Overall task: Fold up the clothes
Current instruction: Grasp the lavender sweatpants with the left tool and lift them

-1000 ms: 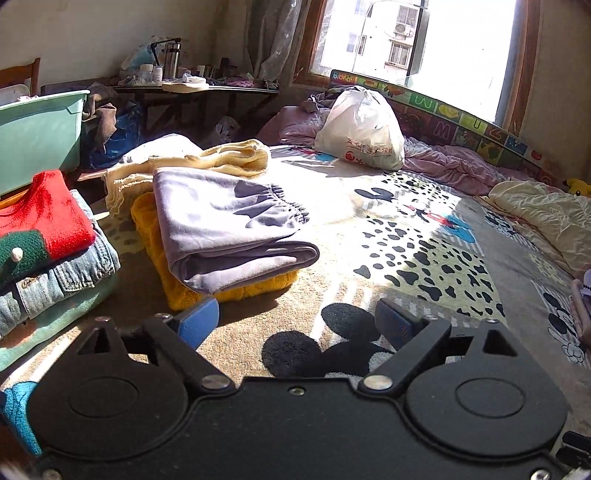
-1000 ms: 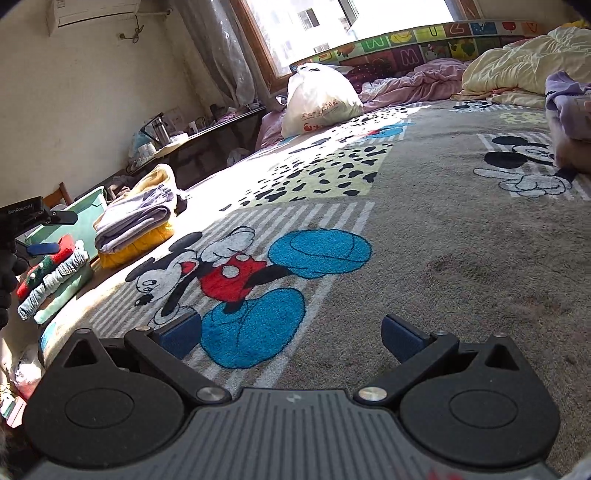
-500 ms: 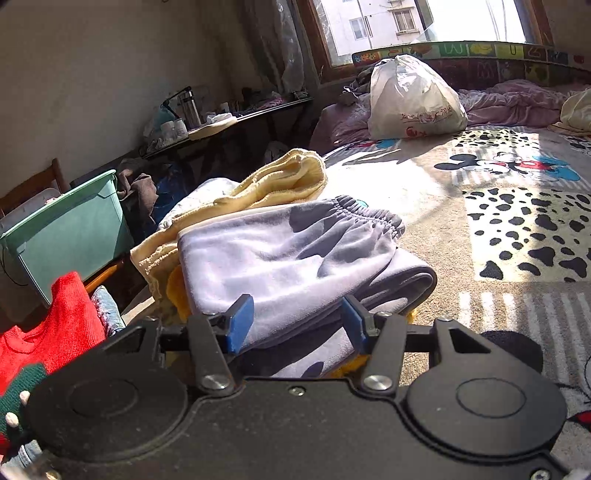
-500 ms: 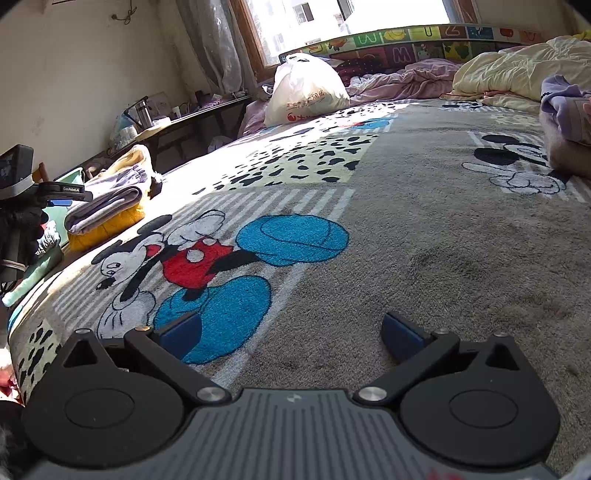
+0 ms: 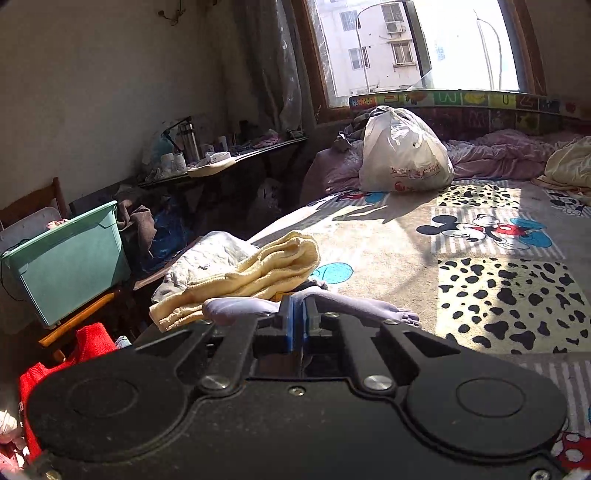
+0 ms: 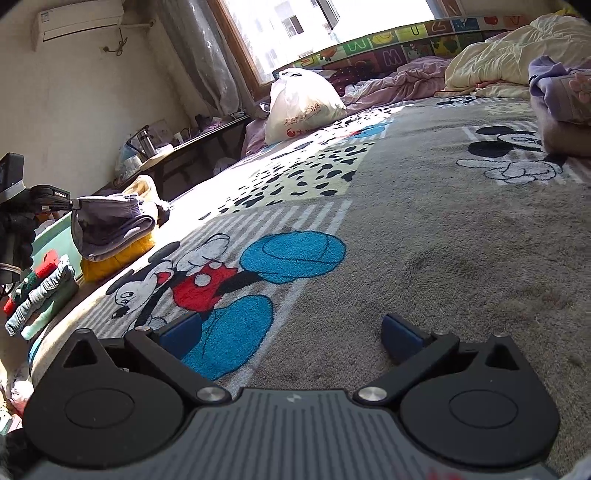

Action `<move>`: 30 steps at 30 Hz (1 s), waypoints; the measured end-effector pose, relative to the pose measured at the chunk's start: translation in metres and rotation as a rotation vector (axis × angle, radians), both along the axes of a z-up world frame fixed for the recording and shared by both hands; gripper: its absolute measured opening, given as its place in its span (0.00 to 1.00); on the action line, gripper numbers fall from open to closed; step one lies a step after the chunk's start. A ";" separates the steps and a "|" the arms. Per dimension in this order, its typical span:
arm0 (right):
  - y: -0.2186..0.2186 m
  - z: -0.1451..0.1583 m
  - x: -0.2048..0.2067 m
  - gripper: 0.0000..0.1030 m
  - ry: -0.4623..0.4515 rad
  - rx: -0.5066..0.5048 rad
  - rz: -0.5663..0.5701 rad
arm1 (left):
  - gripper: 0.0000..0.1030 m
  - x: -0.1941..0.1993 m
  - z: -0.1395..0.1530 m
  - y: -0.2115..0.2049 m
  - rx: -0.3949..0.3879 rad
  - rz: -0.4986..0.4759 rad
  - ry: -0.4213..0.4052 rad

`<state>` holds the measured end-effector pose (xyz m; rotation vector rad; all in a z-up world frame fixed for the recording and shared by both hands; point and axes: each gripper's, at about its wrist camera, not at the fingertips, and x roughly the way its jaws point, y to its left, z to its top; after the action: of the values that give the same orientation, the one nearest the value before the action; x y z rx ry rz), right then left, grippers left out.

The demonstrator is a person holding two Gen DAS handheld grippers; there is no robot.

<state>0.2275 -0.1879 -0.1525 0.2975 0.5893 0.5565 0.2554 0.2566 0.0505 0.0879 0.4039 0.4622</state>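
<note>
At lower centre of the left wrist view, the left gripper (image 5: pixel 297 325) pinches the soft, limp lavender sweatpants (image 5: pixel 251 307) at an edge; the right gripper (image 6: pixel 291 334) stands spread, empty.

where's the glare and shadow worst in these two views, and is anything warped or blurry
Left wrist view: window blown out, hard sunlight on the cartoon blanket, left corner dim; straight lines bow. Right wrist view: window also overexposed, the blanket's near part shaded, edges curved and soft.
</note>
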 end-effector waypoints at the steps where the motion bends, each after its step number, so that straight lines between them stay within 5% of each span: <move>1: -0.002 0.002 -0.001 1.00 -0.003 0.011 -0.014 | 0.02 -0.006 0.014 -0.009 0.000 -0.020 -0.021; 9: -0.023 0.022 -0.016 1.00 -0.063 0.086 -0.058 | 0.02 -0.049 0.107 -0.106 0.038 -0.213 -0.185; 16: -0.062 0.041 -0.022 1.00 -0.018 0.116 -0.105 | 0.02 -0.077 0.148 -0.177 0.095 -0.350 -0.245; 18: -0.076 0.043 -0.027 1.00 -0.009 0.127 -0.136 | 0.02 -0.077 0.151 -0.196 0.054 -0.409 -0.216; 26: -0.125 0.044 -0.042 1.00 -0.004 0.202 -0.214 | 0.02 -0.110 0.169 -0.244 -0.139 -0.585 -0.312; 30: -0.139 0.045 -0.046 1.00 0.007 0.221 -0.230 | 0.02 -0.111 0.156 -0.253 -0.238 -0.623 -0.275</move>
<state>0.1813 -0.3266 -0.1077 0.5687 0.4925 0.3984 0.1448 0.0039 0.2068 -0.0813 0.1426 -0.1904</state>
